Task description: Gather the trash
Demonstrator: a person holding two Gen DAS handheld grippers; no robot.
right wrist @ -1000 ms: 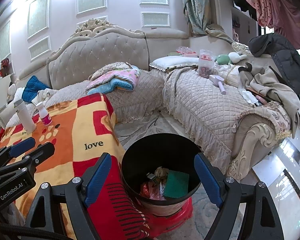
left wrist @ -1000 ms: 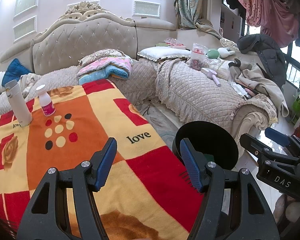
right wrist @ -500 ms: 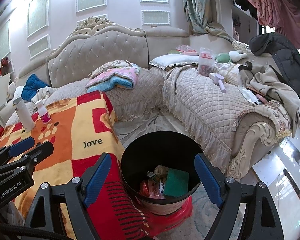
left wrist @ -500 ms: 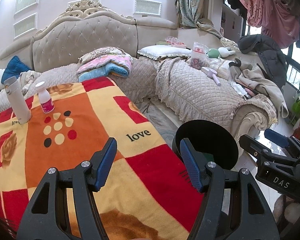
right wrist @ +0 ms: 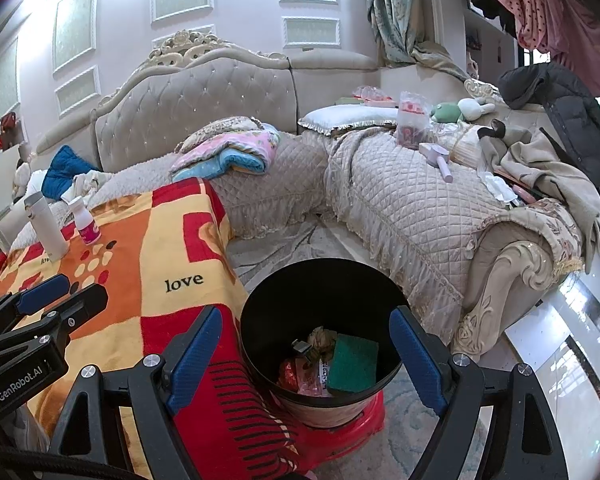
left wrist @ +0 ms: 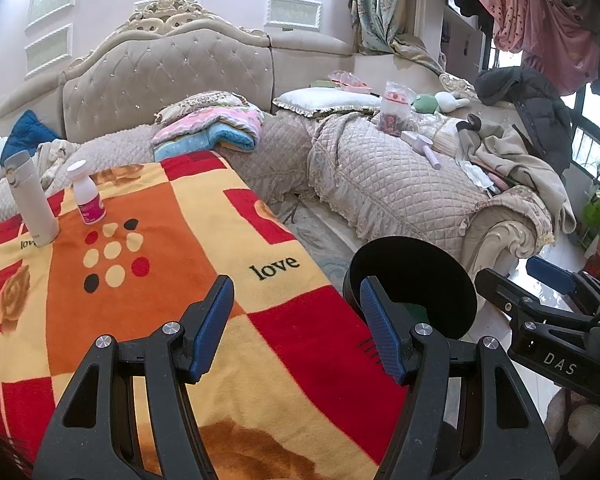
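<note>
The right gripper hangs with its jaws spread wide and nothing held, framing the black bin at lower centre of its view. Inside the bin lie a green scouring pad, a red wrapper and what may be crumpled paper. The left gripper is likewise parted and empty over the patterned blanket. At upper left of that blanket stand a white flask and a small bottle, just beside each other

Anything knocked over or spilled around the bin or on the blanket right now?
Nothing stands out. The black bin stands upright with its trash inside, and the white tumbler and small pink-labelled bottle stand upright on the blanket.
</note>
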